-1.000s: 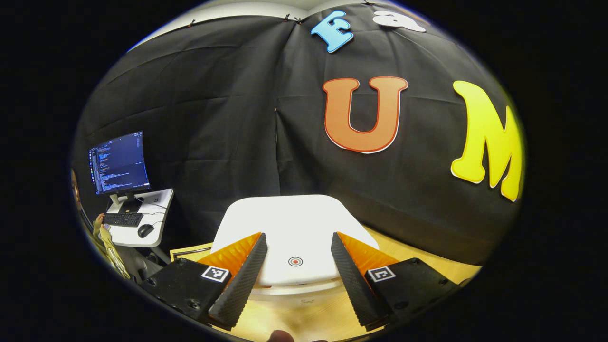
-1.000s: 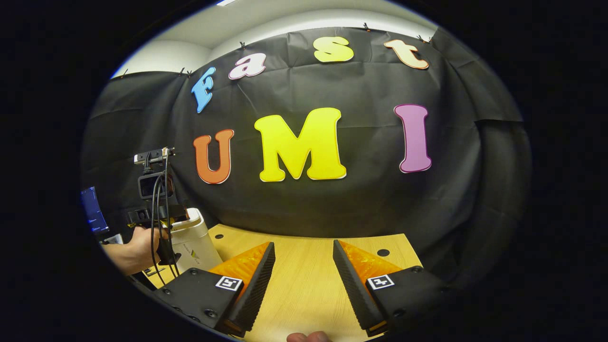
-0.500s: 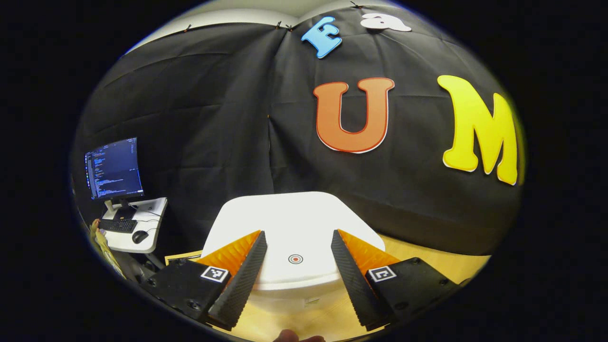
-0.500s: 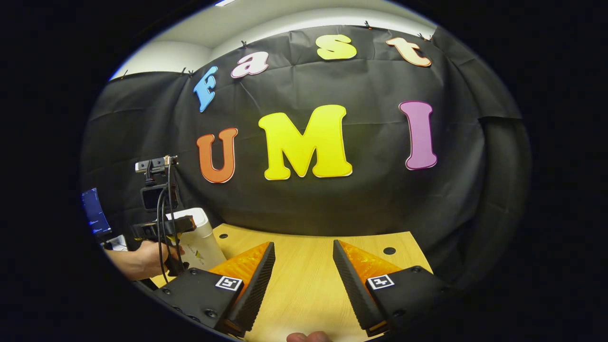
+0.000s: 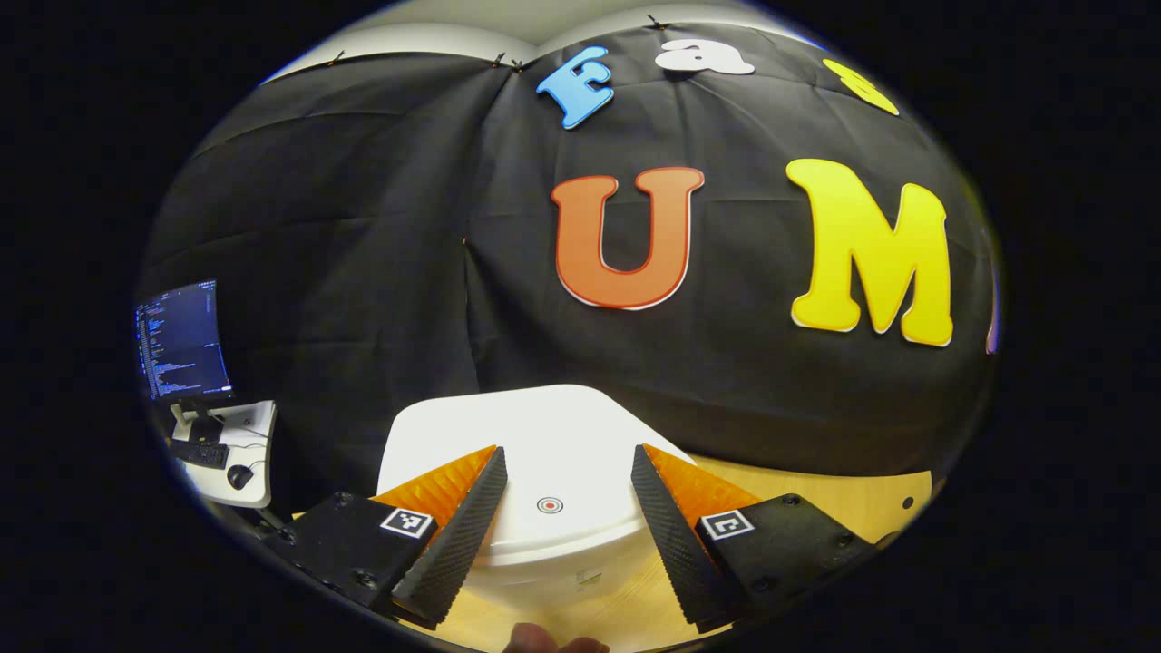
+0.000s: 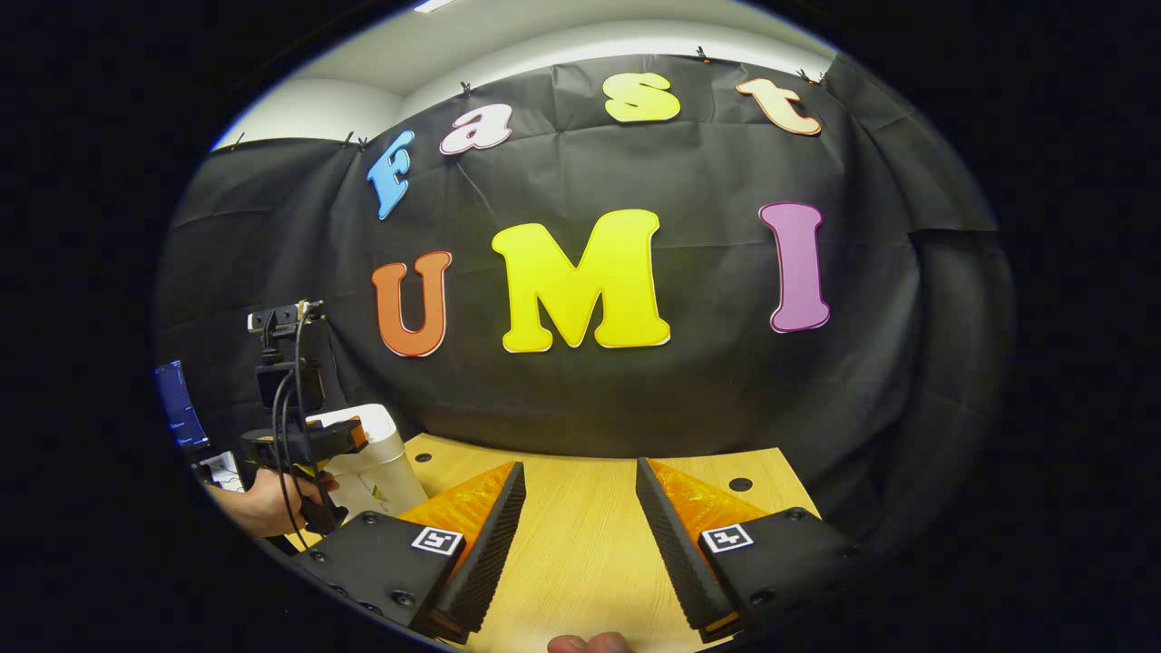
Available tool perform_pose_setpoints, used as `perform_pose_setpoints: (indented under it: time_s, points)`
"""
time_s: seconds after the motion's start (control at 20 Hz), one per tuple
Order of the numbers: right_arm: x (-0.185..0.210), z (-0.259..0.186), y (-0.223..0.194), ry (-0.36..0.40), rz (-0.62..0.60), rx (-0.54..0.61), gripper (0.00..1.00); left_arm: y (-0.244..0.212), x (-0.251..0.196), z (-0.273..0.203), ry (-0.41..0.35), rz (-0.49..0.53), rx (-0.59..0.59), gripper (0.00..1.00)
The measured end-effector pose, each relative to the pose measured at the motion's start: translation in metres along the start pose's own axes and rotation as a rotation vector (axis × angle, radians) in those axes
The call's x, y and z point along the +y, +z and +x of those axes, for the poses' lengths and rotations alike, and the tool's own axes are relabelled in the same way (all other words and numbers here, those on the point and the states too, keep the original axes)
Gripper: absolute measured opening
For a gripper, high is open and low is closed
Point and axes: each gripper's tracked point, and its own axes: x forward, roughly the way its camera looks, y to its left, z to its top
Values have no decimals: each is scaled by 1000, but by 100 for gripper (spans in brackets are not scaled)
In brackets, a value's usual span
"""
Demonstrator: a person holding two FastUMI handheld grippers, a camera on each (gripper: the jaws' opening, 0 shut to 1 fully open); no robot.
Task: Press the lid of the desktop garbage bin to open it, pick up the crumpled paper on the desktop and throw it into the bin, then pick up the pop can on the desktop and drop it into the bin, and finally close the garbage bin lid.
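With its jaws spread wide and empty, the left gripper (image 5: 567,508) hovered over the shut white lid (image 5: 535,444) of the garbage bin (image 6: 372,467) at lower centre, while the right gripper (image 6: 576,521), jaws likewise parted, hung above the wooden worktop (image 6: 590,544).

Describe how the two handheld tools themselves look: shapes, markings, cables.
Each tool, left tool and right tool, has two wedge-shaped fingers with ribbed inner faces on black bolted blocks, each block carrying a square black-and-white marker. In the right gripper view, the left tool shows a stacked camera mount with black cables, held by a hand.
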Motion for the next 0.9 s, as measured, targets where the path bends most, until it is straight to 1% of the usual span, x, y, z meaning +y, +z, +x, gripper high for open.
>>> perform_pose_setpoints:
  time_s: [0.05, 0.15, 0.2, 0.25, 0.3, 0.5, 0.7, 0.8, 0.9]
  points:
    - [2, -2, 4, -7, 3, -13, 80, 16, -11, -11, -58, 19, -29, 91]
    - [5, -5, 8, -15, 6, -31, 79, 38, -28, -32, -151, 32, -66, 92]
    - [8, -6, 11, -21, 3, -41, 80, 44, -34, -44, -203, 17, -82, 92]
    - [9, -10, 17, -33, -4, -61, 79, 52, -42, -55, -256, 11, -113, 92]
    - [13, -15, 24, -40, -9, -85, 80, 52, -47, -74, -319, 15, -142, 92]
    - [20, -27, 39, -75, -36, -144, 79, 62, -58, -123, -443, 7, -177, 92]
    - [25, -40, 38, -109, -53, -172, 80, 62, -73, -166, -572, 31, -216, 92]
    - [27, -44, 37, -124, -61, -179, 80, 58, -75, -178, -604, 39, -215, 92]
    - [28, -48, 37, -139, -71, -187, 80, 55, -78, -190, -634, 24, -212, 92]
